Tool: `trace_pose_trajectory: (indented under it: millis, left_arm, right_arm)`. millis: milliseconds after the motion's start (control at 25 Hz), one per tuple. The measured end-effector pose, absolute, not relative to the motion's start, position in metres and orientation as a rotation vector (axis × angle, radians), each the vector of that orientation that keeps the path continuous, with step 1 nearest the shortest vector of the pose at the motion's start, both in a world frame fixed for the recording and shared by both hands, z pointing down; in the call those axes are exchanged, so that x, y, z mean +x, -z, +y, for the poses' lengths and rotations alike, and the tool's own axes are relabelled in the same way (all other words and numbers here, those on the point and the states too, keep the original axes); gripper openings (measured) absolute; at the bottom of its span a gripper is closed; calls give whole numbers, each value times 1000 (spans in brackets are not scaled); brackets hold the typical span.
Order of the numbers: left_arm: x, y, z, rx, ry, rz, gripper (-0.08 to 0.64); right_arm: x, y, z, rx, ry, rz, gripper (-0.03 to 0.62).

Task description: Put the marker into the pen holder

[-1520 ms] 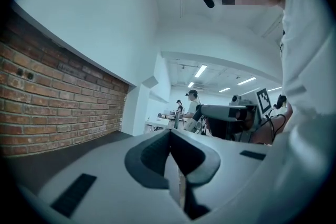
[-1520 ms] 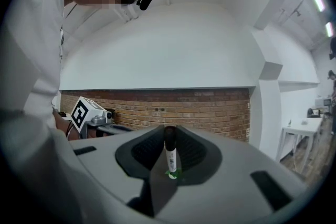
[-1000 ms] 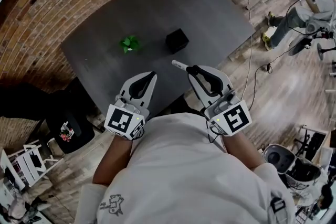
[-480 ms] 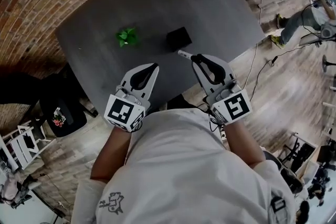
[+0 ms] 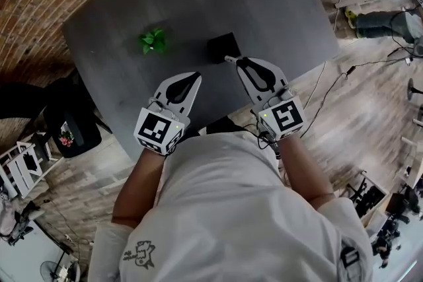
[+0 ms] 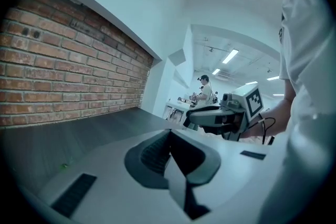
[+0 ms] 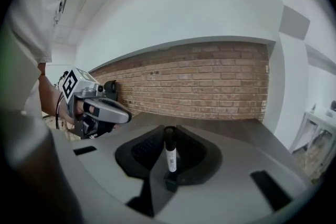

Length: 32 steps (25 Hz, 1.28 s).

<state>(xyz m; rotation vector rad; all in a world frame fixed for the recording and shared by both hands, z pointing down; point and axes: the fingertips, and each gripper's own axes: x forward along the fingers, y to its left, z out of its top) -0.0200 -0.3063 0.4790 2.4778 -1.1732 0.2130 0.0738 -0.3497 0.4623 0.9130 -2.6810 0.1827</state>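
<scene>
Left tongs [image 5: 193, 79] are closed on nothing: in the left gripper view the jaws meet with no gap, and they hang over the near part of the table [image 5: 277, 3]. Right tongs [image 5: 240, 63] are clamped on the marker [image 7: 169, 150]. In the right gripper view it stands upright between the jaws, dark cap up, white labelled barrel below. From the head view I see the marker's end poking out past the jaw tips, just beside the near right corner of the black pen holder [image 5: 223, 47]; I can't tell if they touch. Marker isn't in the holder. A small green plant-like thing [image 5: 153, 41] sits left of the holder, well apart.
</scene>
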Motion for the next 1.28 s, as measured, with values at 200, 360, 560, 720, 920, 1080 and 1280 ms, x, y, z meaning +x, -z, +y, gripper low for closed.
trace_pose_trajectory:
  millis: [200, 360, 560, 720, 920, 1080, 1280]
  left_arm:
    - [-12, -502, -315, 2460, -273, -1175, 11]
    - [-8, -518, -320, 2447, -318, -1184, 11]
    - [-8, -534, -330, 2399, -311, -1204, 11]
    - [-9, -552, -333, 2362, -318, -1202, 11]
    - [-9, -560, -337, 2342, -316, -1202, 11]
    - [-7, -564, -338, 2336, -320, -1188, 11]
    - [-7, -564, -335, 2338, -325, -1172, 11]
  right_arm:
    - [78, -504, -365, 862, -247, -2628, 75]
    - [76, -528, -372, 793, -228, -2603, 75]
    - [70, -551, -380, 730, -211, -2571, 77]
    - [62, -571, -382, 672, -191, -2525, 77]
    - [56, -589, -382, 610, -150, -2468, 77]
    - [56, -601, -386, 610, -169, -2437, 78]
    - [57, -599, -385, 634, -197, -2440, 111]
